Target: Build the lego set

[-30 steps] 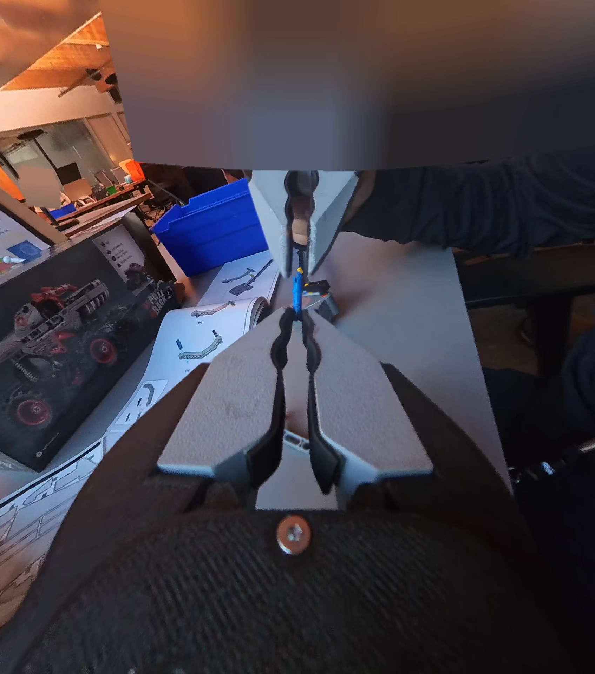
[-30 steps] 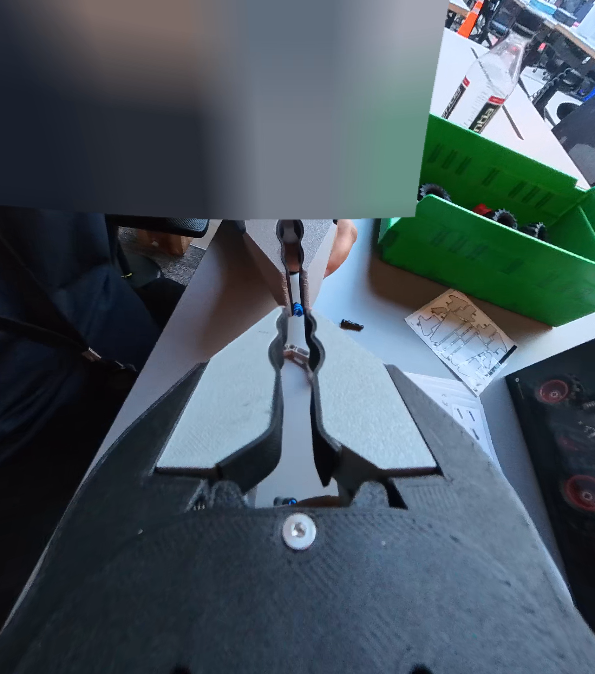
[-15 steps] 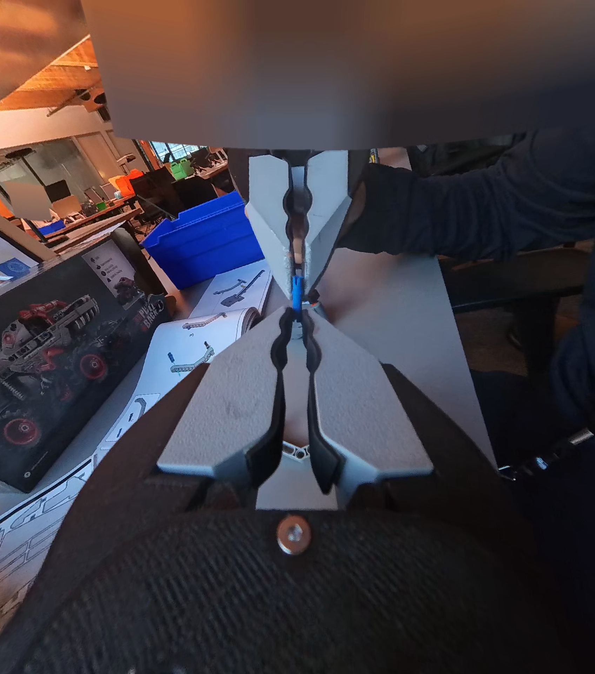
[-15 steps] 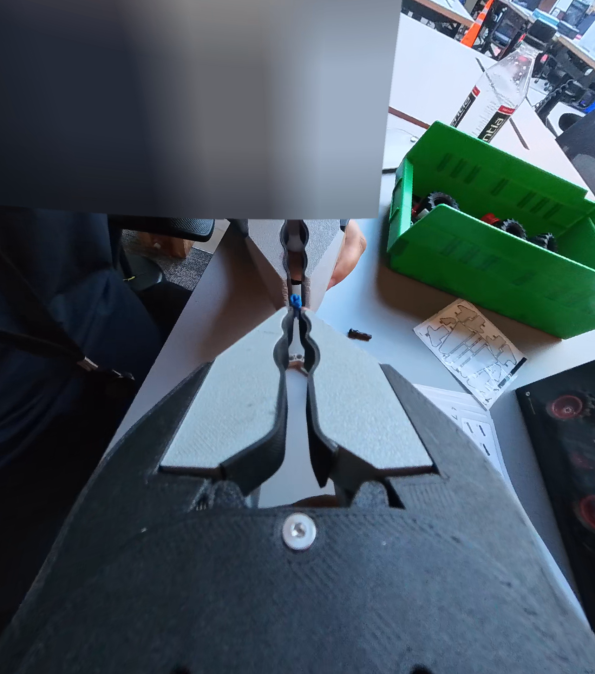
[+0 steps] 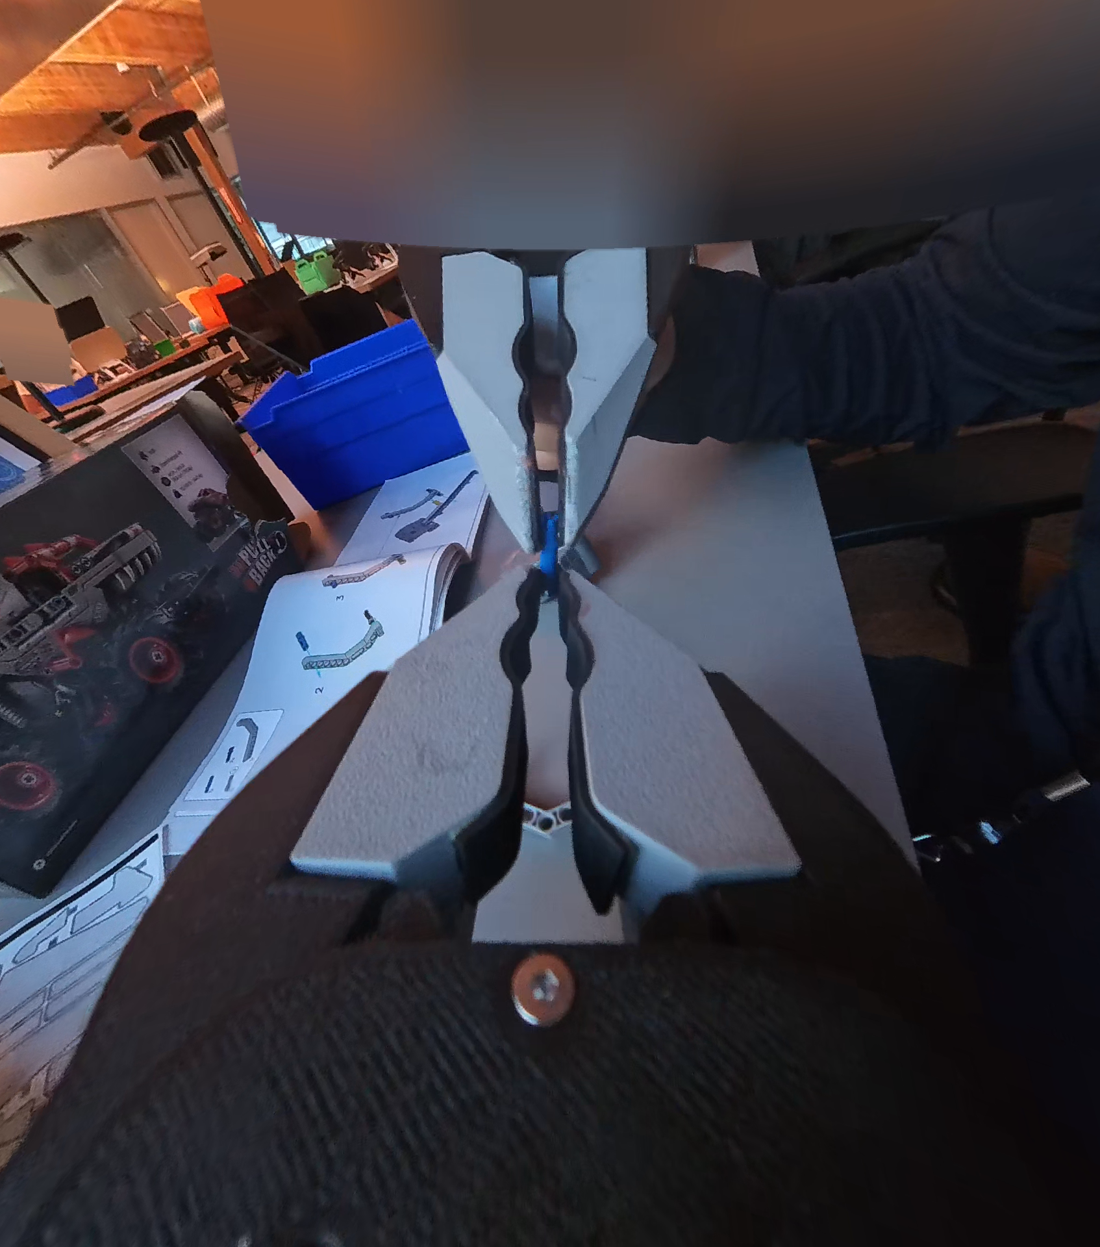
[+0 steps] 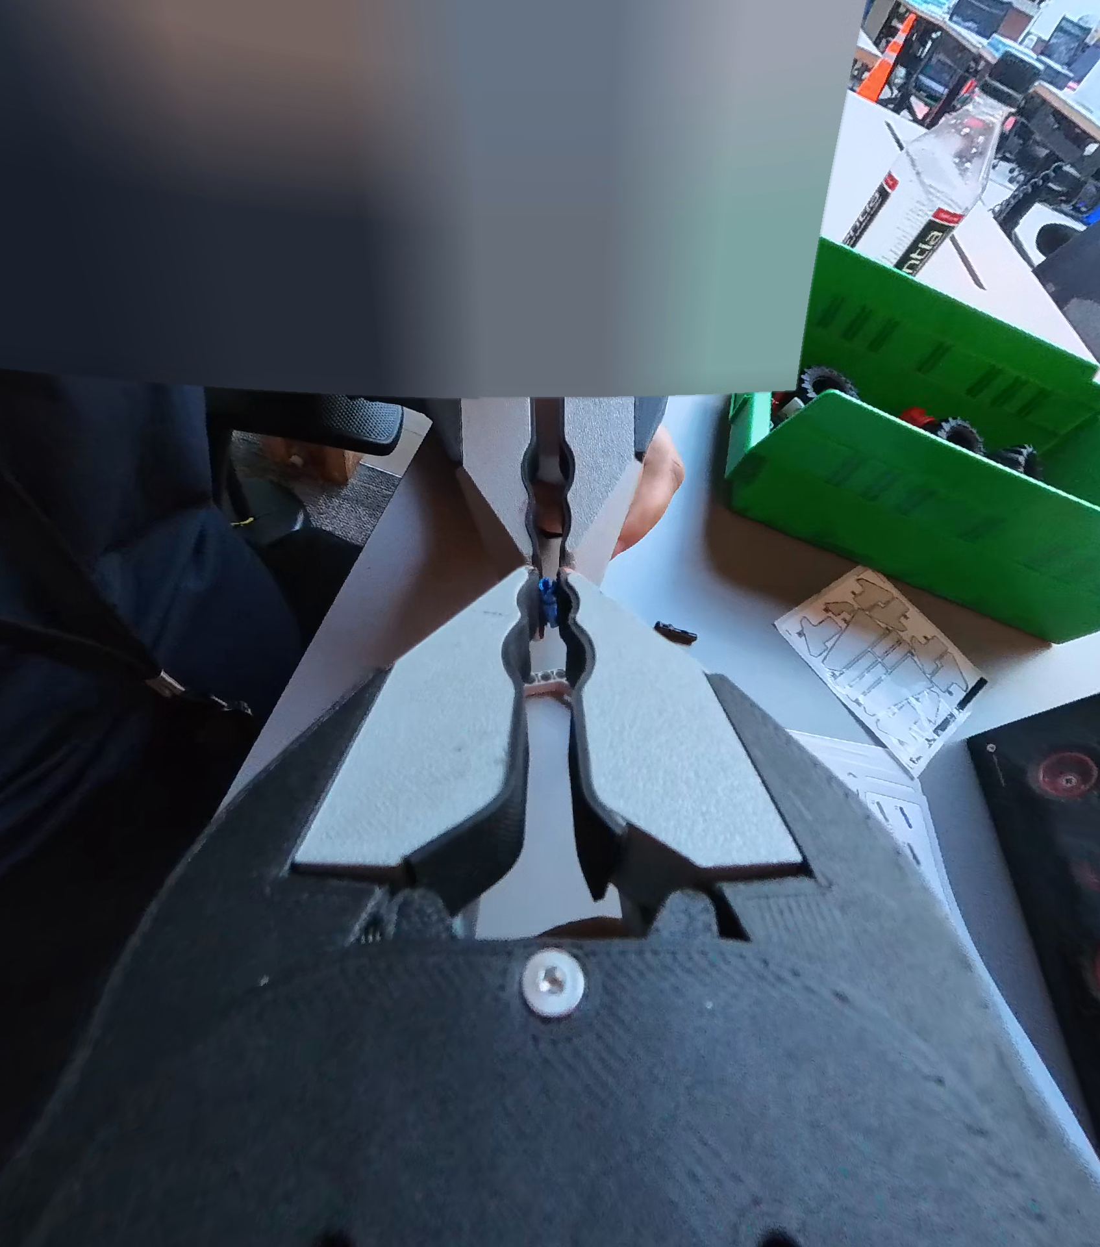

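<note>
Your left gripper (image 5: 547,586) has matt grey finger faces with a fine grainy texture, edged in smooth black rubbery pads, on a black body ribbed with printed layer lines; a shiny metal screw (image 5: 542,993) sits in it. Your right gripper (image 6: 548,588) looks the same. The blue pin (image 5: 548,540) between them is glossy plastic. The counter (image 5: 723,540) is smooth, matt grey. You see a glossy cardboard box (image 5: 61,641), a matt paper instruction booklet (image 5: 345,627), a blue plastic bin (image 5: 358,411), a slightly shiny green plastic bin (image 6: 938,519) and a clear plastic bottle (image 6: 925,189).
</note>
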{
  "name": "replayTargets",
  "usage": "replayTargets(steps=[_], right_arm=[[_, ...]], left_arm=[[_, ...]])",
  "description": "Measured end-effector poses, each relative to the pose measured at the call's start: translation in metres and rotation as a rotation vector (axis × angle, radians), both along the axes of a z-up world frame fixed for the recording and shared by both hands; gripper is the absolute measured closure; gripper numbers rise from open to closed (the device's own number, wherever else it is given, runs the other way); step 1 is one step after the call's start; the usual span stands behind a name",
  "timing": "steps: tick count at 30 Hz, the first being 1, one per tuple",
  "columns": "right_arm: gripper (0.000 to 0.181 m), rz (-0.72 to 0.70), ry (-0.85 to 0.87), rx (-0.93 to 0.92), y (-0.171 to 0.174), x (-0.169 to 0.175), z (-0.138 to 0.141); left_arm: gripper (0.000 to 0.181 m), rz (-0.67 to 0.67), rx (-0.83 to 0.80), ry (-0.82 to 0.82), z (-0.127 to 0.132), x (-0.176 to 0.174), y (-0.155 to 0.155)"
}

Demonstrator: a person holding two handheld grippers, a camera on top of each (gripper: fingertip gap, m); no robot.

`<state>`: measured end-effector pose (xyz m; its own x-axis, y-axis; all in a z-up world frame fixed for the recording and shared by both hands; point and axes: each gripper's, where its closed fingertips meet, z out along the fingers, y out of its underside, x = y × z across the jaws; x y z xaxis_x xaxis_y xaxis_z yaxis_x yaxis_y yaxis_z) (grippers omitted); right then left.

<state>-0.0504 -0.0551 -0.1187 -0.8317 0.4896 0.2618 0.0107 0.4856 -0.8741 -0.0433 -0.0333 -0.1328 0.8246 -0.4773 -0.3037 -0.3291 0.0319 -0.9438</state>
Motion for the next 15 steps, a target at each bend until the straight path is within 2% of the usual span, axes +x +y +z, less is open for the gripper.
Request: replayTargets(steps=[9, 13, 15], right_arm=[[0.179, -0.068, -0.066, -0.044, 0.021, -0.008, 0.0], [0.179, -0.08, -0.134, -0.1, 0.026, -0.005, -0.002], [0.179, -0.089, -0.179, -0.115, 0.024, -0.003, -0.008]], left_arm=[[0.177, 0.07, -0.024, -0.009, -0.002, -0.018, 0.0], [0.176, 0.118, -0.151, 0.054, -0.022, -0.041, 0.007], [0.168, 0.116, -0.247, 0.089, -0.036, -0.046, 0.009]])
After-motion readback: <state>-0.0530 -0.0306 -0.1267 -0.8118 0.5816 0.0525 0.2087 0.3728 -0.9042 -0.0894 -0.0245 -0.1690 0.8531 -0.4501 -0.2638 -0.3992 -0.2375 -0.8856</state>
